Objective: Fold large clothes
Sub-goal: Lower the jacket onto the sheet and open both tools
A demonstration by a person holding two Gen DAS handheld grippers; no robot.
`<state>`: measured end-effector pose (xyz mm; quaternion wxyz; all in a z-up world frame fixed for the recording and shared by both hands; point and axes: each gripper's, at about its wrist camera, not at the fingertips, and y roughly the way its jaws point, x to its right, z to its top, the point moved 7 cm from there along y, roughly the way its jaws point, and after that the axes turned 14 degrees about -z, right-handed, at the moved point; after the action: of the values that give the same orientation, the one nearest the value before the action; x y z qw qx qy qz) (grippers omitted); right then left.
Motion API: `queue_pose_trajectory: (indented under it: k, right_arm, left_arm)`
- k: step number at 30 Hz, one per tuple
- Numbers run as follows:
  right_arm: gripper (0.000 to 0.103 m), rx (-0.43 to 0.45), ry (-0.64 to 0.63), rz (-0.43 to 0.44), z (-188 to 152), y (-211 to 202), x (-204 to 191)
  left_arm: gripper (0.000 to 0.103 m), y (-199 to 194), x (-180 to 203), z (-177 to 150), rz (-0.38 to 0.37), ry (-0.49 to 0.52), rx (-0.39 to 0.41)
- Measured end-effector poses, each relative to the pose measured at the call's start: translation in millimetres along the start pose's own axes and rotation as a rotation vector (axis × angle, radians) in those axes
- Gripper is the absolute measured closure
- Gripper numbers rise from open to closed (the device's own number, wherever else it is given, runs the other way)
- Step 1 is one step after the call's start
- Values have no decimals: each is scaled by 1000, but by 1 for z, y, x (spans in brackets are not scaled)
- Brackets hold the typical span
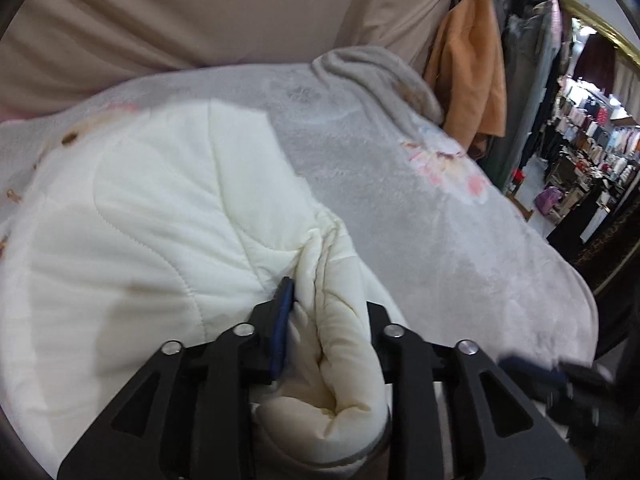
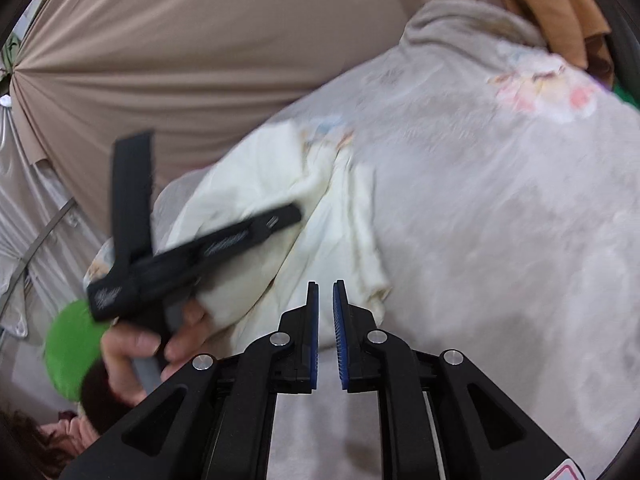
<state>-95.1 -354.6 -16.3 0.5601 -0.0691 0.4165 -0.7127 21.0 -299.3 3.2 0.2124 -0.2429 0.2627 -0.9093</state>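
Right now the left hand-held gripper [image 1: 324, 320] is clenched on a thick bunched roll of the cream quilted jacket [image 1: 160, 220], which lies spread over the pale grey flowered blanket [image 1: 420, 220] covering the bed. The padded cloth fills the space between its fingers (the blue pad [image 1: 282, 332] on one side presses straight into the fabric). The right hand-held gripper [image 2: 326, 336] holds nothing; its jaws stand nearly together with a thin gap, over bare blanket just beside the jacket's loose edge [image 2: 372, 276].

What could go wrong, as I judge it: the bunch is bulky and slippery-looking, so a quick pull may let layers slide out of the grip and spoil the fold. With only one side held, the free end could drag and twist, leaving a crooked crease. The blanket under it may also rumple and ride along.
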Motion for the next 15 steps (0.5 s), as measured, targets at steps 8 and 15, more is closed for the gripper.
queue_pose_trajectory:
  k: [8,15]
  right_arm:
    - [36,128,-27,66,59,-26,-22]
    - [25,26,-155,182,43,-3,-102]
  left_arm:
    - [16,-138,0,18,-137,-102,237]
    - [16,-193,-70,6,119,-228,320]
